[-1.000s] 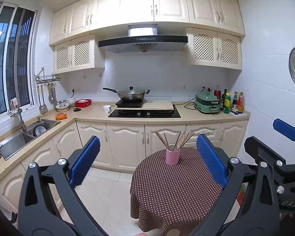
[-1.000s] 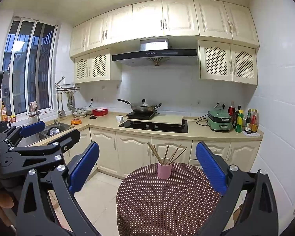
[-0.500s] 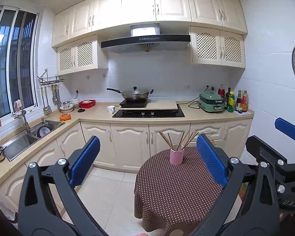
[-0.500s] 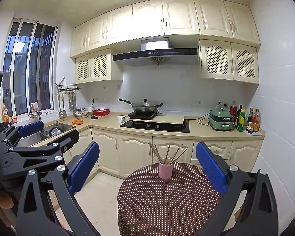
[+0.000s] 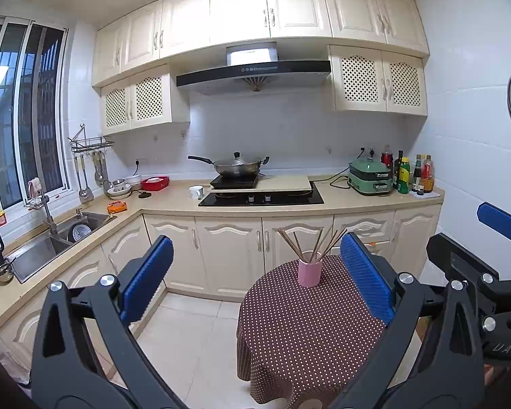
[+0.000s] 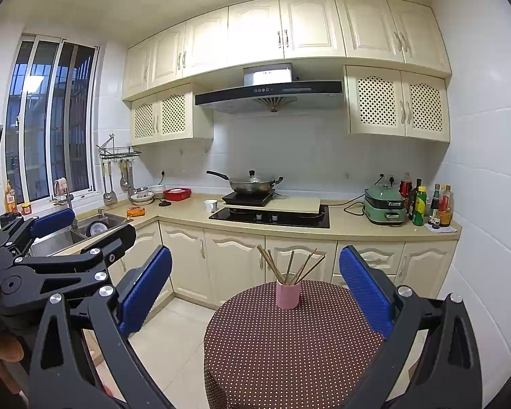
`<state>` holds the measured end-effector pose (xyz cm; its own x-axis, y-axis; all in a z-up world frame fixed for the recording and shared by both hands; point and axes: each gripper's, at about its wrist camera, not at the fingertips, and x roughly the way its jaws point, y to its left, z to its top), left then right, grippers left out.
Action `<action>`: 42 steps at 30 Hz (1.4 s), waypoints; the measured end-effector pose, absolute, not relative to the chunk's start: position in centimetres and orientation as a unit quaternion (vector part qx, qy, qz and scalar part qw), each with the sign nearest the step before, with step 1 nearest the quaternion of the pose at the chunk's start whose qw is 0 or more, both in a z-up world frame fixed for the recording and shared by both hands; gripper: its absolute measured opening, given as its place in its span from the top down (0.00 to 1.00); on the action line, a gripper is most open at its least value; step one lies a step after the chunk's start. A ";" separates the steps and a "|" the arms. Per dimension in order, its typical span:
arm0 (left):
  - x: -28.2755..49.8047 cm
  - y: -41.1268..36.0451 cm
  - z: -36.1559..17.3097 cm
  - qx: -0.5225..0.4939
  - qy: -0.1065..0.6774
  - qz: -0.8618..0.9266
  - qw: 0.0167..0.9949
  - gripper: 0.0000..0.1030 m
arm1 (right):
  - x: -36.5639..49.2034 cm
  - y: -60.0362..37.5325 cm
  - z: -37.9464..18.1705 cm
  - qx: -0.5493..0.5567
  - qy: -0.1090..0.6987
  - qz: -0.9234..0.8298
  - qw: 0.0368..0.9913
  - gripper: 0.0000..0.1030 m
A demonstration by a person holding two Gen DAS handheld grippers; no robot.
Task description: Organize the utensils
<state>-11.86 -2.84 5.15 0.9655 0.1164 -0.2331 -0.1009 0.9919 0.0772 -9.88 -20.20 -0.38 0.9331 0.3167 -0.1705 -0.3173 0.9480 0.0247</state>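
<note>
Two hand-held grippers, the left gripper [image 5: 255,272] and the right gripper [image 6: 255,288], hover above the near edge of the round table in a brown white-dotted cloth [image 6: 289,347], both with blue-padded jaws spread wide and empty. Toward the table's far side stands the pink cylindrical cup [image 6: 288,294], holding wooden chopsticks [image 6: 291,264] fanned loosely outward, probably so each can be picked singly. Around the cup the cloth is bare, leaving free room on every side; beyond the table run cream cabinets [image 6: 235,266], near its far edge
</note>
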 end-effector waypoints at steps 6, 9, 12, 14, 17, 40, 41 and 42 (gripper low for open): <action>-11.6 -2.9 5.2 0.034 0.121 0.059 0.990 0.06 | -9.8 -20.3 -0.4 0.000 0.088 0.163 0.983 0.08; -11.6 -3.0 5.1 0.035 0.123 0.061 0.990 0.06 | -9.7 -20.3 -0.4 0.001 0.089 0.164 0.982 0.08; -11.4 -3.1 5.2 0.036 0.124 0.062 0.990 0.06 | -9.7 -20.3 -0.4 0.000 0.089 0.165 0.982 0.08; -11.5 -3.2 5.1 0.036 0.123 0.063 0.990 0.06 | -9.7 -20.3 -0.4 0.000 0.089 0.166 0.982 0.08; -11.4 -3.2 5.2 0.035 0.123 0.063 0.990 0.06 | -9.7 -20.3 -0.4 0.000 0.089 0.167 0.982 0.08; -11.4 -3.1 4.9 0.035 0.124 0.065 0.990 0.06 | -9.5 -20.4 -0.5 0.001 0.089 0.167 0.982 0.08; -11.4 -3.1 4.9 0.035 0.124 0.065 0.990 0.06 | -9.5 -20.4 -0.5 0.001 0.090 0.167 0.982 0.08; -11.4 -3.1 4.9 0.035 0.124 0.065 0.990 0.06 | -9.5 -20.4 -0.5 0.001 0.090 0.167 0.982 0.08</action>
